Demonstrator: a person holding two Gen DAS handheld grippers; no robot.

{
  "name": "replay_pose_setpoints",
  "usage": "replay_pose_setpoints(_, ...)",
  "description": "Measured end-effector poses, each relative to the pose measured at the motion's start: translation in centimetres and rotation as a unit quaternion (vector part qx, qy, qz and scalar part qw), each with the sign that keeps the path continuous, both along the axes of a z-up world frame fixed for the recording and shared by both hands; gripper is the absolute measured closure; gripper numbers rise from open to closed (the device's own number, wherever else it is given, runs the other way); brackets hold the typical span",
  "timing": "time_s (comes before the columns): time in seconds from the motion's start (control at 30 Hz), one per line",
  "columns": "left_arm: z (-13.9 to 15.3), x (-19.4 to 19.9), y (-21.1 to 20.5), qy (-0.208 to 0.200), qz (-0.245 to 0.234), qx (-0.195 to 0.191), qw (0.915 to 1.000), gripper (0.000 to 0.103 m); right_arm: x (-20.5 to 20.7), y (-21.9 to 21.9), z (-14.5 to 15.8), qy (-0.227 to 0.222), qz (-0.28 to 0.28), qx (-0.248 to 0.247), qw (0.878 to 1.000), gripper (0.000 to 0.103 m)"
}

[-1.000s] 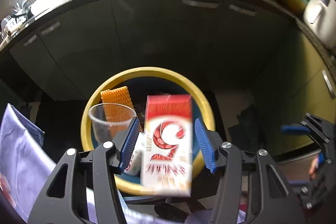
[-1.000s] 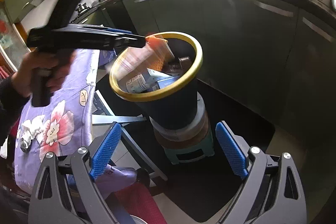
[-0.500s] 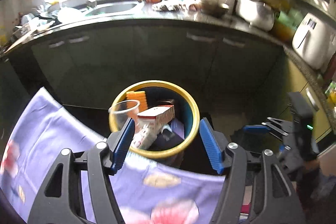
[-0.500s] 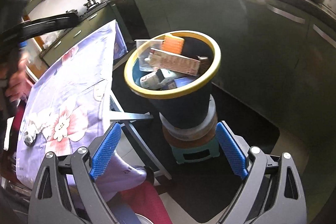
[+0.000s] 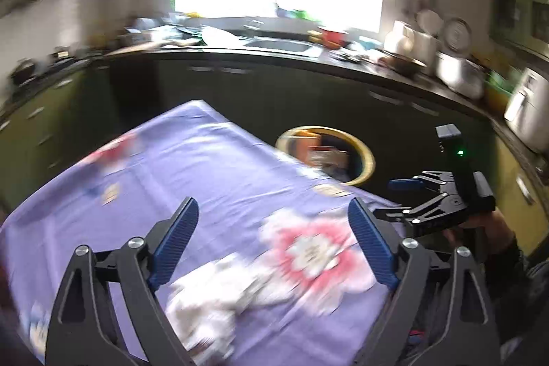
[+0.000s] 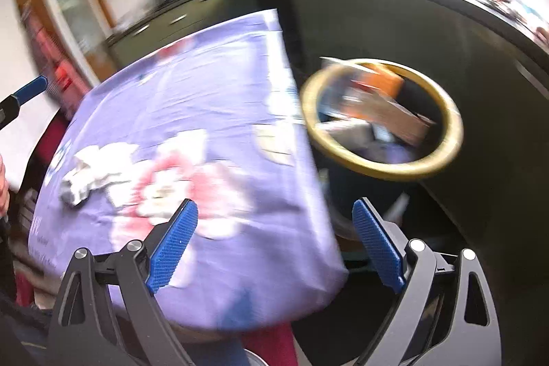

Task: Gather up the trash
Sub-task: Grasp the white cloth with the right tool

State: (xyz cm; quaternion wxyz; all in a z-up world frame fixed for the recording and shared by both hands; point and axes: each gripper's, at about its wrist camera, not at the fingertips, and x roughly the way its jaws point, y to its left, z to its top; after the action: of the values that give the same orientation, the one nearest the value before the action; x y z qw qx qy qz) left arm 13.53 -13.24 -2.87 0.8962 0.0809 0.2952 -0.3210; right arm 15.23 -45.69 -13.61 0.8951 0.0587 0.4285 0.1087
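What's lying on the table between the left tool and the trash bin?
Only bare purple floral tablecloth, in the left wrist view; the crumpled white tissue lies below the open left tool, nearer than the bin.

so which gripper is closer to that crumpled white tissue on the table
Left. The left gripper hangs right over the tissue; the right gripper is off to its right.

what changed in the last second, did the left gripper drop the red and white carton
Yes: the open left gripper let the red and white carton fall into the yellow-rimmed dark bin, then drew back over the purple floral tablecloth toward the crumpled white tissue. The right gripper stayed open and empty.
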Motion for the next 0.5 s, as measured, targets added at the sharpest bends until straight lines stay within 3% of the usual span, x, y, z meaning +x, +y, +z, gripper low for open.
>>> replay_pose_setpoints(0.1, -0.2, -1.7, 4.6, -0.008, 0.062, -0.015, 0.9979, 0.014, 1.1, 4.2, 0.0, 0.0, 0.052, -0.004, 0.999, 0.013)
replay_pose_setpoints(0.27, -0.8, -4.5, 11.2, -0.022, 0.151, -0.037, 0.9875, 0.013, 2.6, 11.2, 0.2, -0.007, 0.13, -0.002, 0.992, 0.013)
replay_pose_setpoints(0.5, -1.5, -6.2, 15.3, -0.013, 0.19, -0.065, 0.9796, 0.012, 4.7, 18.2, -0.3, 0.002, 0.193, 0.002, 0.981, 0.015)
